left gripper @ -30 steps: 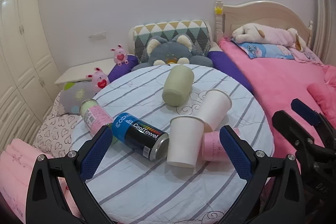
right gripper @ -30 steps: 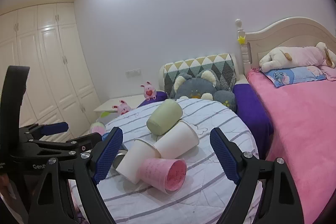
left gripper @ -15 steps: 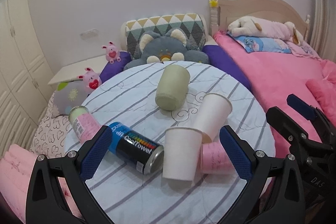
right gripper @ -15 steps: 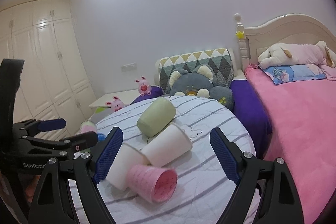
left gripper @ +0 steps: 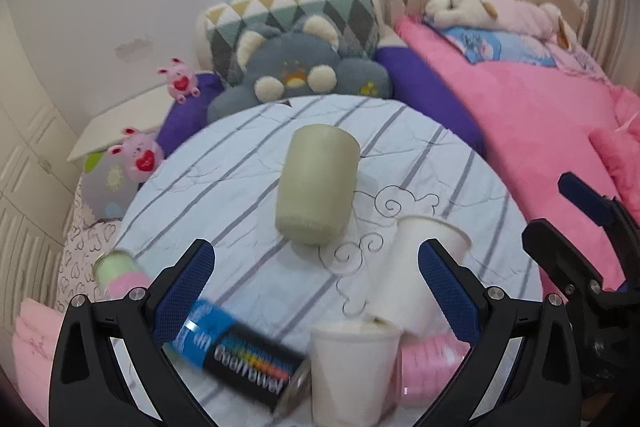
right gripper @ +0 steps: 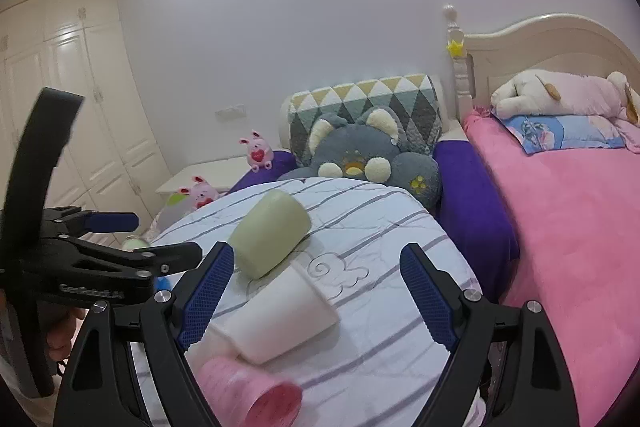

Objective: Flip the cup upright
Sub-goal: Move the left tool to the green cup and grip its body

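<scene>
I see a round table point(left gripper: 248, 163) with a white cloth that has gray stripes. Lots of cups and cans lie on it.

My left gripper point(left gripper: 316, 283) hangs over the near side of the table. Its two blue fingers point(left gripper: 184, 291) are spread wide and hold nothing. My right gripper point(right gripper: 316, 291) is the same: fingers point(right gripper: 428, 295) far apart, nothing between them.

The pale green cup point(left gripper: 318, 185) lies on its side near the middle of the table. Its flat bottom points toward me and its open end points away, so I cannot see inside it.

Nearer to me is a white paper cup point(left gripper: 354, 371) standing upside down, wide end on the cloth. A second white paper cup point(left gripper: 412, 275) lies tipped over, leaning right beside it. From the right wrist view that second cup sits just in front of the green one.

A pink cup point(right gripper: 252, 391) lies on its side with its mouth toward my right camera. It looks empty inside.

A blue and black can point(left gripper: 244, 359) lies on its side to the left of the upside-down cup. It is blurry. A pink and green can point(left gripper: 120, 273) lies by the table's left edge.

A gray plush toy point(left gripper: 296, 75) sits behind the table.
</scene>
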Available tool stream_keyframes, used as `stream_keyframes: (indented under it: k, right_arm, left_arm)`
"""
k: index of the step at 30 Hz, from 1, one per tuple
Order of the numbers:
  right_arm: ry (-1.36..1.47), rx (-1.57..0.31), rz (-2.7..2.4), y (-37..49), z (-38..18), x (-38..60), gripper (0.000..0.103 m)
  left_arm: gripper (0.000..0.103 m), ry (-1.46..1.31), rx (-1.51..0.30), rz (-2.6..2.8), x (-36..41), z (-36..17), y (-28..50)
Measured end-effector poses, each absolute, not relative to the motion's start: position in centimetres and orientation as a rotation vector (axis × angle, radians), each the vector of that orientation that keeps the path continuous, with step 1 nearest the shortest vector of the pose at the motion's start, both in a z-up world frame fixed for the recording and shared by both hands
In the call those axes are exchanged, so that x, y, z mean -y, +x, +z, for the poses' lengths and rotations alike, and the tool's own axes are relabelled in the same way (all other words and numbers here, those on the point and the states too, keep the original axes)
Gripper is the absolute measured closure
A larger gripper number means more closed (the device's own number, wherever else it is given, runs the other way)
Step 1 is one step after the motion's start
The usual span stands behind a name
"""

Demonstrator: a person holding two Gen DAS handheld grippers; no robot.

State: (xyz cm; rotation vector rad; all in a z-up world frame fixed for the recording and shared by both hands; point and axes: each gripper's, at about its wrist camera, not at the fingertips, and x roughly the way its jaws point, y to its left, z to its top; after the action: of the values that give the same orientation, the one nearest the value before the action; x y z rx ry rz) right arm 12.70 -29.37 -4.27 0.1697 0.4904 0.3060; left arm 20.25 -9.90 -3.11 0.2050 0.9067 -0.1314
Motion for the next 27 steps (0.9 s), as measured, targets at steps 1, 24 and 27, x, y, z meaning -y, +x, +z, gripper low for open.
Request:
stream_keyframes:
  k: [1,24,27]
  right_arm:
    - [0.168,-0.499,0.305,13.4,-4.3,29.4,0.017]
    - [0.173,-0.670,0.309,23.0,-7.7,29.8,0.017]
    - [0.180,-0.674,0.306,23.1,-7.8,29.8,0.017]
  left_arm:
    - [0.000,0.210,-0.926,-0.130,10.0,-3.4,21.0]
    - [0.001,0.243,-1.287,-0.144,12.1,-11.9,35.6]
    - [0.021,0.230,-1.259,-0.145,12.2,-11.7,35.6]
